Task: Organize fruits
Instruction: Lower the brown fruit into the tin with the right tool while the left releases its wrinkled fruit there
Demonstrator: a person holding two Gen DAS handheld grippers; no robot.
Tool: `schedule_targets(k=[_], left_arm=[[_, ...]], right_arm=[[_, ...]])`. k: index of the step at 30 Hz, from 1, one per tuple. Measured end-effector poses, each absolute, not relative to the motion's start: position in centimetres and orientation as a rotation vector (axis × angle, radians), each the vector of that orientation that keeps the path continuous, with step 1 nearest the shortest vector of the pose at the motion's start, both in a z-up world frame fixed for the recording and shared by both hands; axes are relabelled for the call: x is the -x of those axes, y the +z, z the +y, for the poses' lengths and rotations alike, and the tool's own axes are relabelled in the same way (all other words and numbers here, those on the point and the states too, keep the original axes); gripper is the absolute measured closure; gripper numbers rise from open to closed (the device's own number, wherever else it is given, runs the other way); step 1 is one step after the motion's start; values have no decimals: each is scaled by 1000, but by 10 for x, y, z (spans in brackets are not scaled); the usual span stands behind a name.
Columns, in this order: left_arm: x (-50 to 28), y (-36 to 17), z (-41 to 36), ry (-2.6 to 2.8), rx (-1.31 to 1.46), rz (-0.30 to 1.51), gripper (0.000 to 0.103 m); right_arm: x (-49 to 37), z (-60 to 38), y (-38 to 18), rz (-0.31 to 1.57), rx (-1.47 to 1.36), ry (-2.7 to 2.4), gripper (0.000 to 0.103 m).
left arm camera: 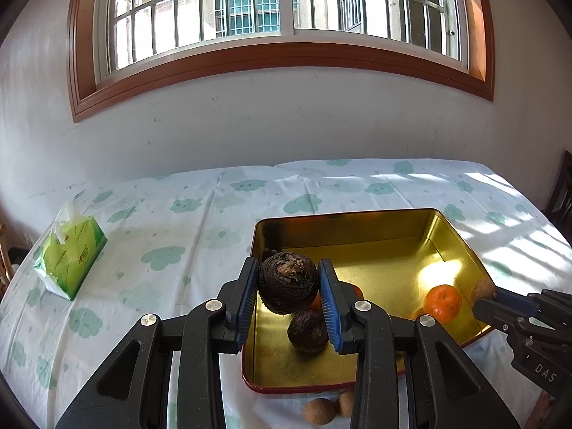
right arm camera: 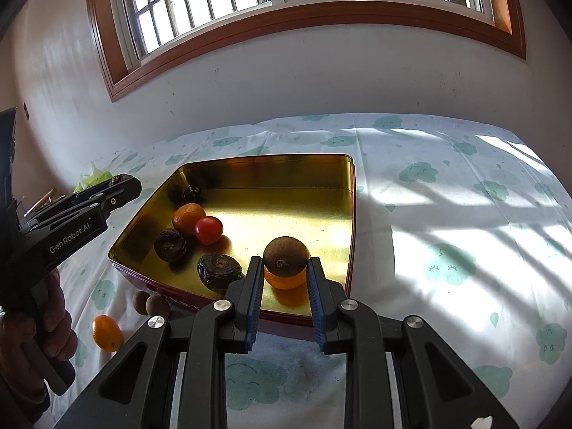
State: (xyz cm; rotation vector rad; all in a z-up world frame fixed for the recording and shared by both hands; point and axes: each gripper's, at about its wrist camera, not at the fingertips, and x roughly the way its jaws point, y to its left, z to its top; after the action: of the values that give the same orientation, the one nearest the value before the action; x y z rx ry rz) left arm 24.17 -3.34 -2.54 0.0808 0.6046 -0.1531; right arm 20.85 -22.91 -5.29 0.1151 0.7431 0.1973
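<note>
I see left tool [left arm camera: 289, 287] clamped on dark wrinkled fruit [left arm camera: 288, 282] above gold tin [left arm camera: 357, 225], near its left wall. Right tool [right arm camera: 284, 275] grips brown round fruit [right arm camera: 286, 257] over tin's near edge. Orange [right arm camera: 286, 279] directly beneath, possibly touching.

glossy gold metal tin [right arm camera: 200, 175]; matt printed cloth [right arm camera: 464, 214]; wrinkled rough dark fruit [left arm camera: 287, 282]; wood window frame [left arm camera: 250, 60].

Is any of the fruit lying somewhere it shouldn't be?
Yes. Two small brown round fruits and a small orange fruit lie on the tablecloth beside the gold tin, outside it, while the other fruit is inside the tin or held in the claws.
</note>
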Motion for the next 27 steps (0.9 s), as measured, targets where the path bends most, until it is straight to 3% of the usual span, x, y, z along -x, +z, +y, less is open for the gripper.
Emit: schedule_targets(k=[17,19,23,27], left_arm=[[-254,-40,-39,-164,-96,630,65],[-255,-40,-39,-163,-95,623,59],[-250,-36,-37,-156,-94,587,36],[-243,-29,-34,-159,-86,574,32]], right_arm=[[-214,-229,-59,743,-121,206,78],[-211,-229,-56,729,-123,205,78],[-201,-227,-47,709,-148,232,78],[-183,-215,-39,707,-164,294,77]])
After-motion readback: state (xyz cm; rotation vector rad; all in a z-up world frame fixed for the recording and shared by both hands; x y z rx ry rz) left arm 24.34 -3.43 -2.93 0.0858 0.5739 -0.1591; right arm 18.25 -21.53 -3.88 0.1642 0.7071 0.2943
